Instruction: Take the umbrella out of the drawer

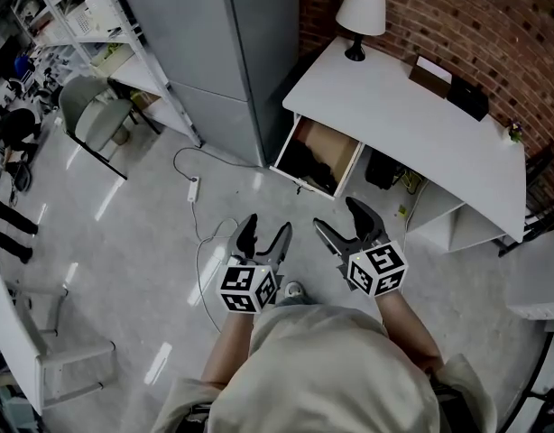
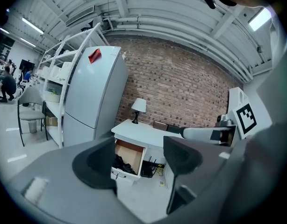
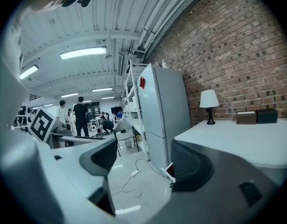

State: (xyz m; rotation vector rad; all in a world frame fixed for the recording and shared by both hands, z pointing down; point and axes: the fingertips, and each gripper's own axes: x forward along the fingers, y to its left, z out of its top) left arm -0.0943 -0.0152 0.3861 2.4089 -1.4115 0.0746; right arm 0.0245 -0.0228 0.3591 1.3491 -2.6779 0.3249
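The white desk (image 1: 412, 115) has its left drawer (image 1: 315, 158) pulled open, and a dark bundle, likely the umbrella (image 1: 304, 165), lies inside. In the left gripper view the same drawer (image 2: 129, 158) shows between the jaws with the umbrella (image 2: 124, 164) in it. My left gripper (image 1: 263, 233) is open and holds nothing, well short of the drawer. Beside it, my right gripper (image 1: 342, 221) is also open and holds nothing, a little nearer to the drawer. The right gripper view looks left of the desk, at the fridge (image 3: 164, 115).
A grey fridge (image 1: 218, 48) stands left of the desk. A lamp (image 1: 360, 18) and two boxes (image 1: 447, 84) sit on the desk top. A power strip with cable (image 1: 196, 207) lies on the floor. A chair (image 1: 96, 120) and shelving (image 1: 87, 25) are farther left; people stand in the distance.
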